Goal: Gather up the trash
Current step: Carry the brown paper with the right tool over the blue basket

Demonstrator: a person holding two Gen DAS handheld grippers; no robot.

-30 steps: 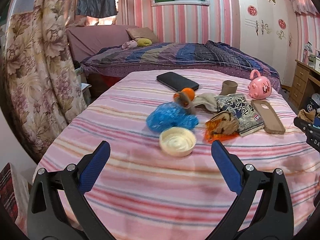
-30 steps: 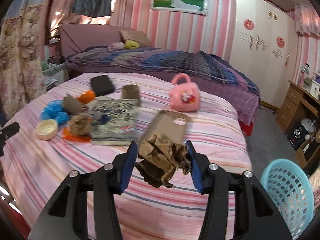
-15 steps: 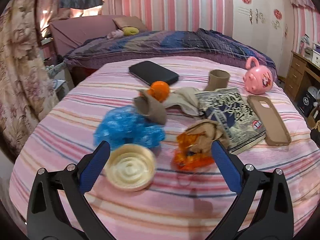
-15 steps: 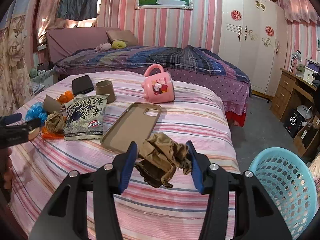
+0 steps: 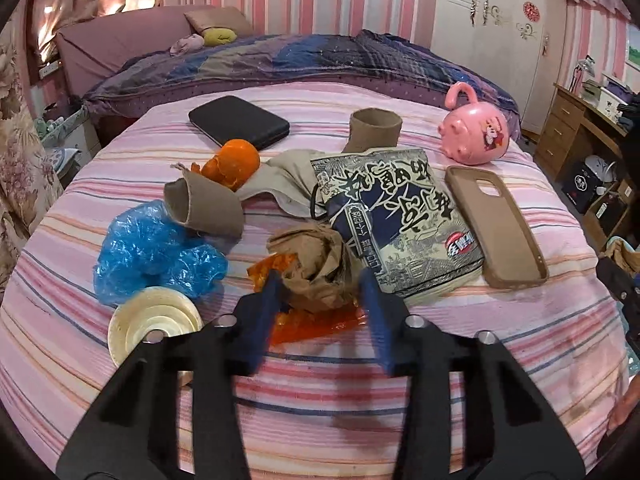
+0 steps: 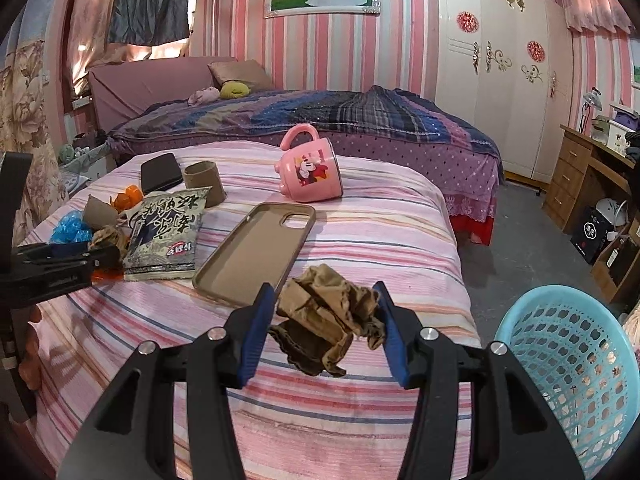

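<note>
On the pink striped bed, a crumpled brown paper ball [image 5: 316, 268] lies on an orange wrapper [image 5: 320, 326]. My left gripper [image 5: 320, 292] has its jaws closing on this ball, and both blue pads touch its sides. My right gripper [image 6: 326, 304] is shut on a second crumpled brown paper wad [image 6: 324, 320], held just above the bed's near corner. A light blue mesh basket [image 6: 568, 360] stands on the floor to its lower right. Other litter lies nearby: a blue plastic bag [image 5: 152, 252], a cardboard tube [image 5: 204, 212], orange peel [image 5: 236, 162] and a snack packet [image 5: 392, 216].
A white round lid [image 5: 154, 320] lies left of my left gripper. A brown phone case [image 5: 492, 220], a pink mug [image 5: 474, 136] on its side, a black case [image 5: 238, 122] and a second tube [image 5: 374, 130] lie farther back. A wooden desk [image 6: 580, 176] stands at the right.
My left gripper moved forward past the white lid to the paper ball, and its wide jaws narrowed onto it. The right gripper keeps its wad, and the basket shows more fully.
</note>
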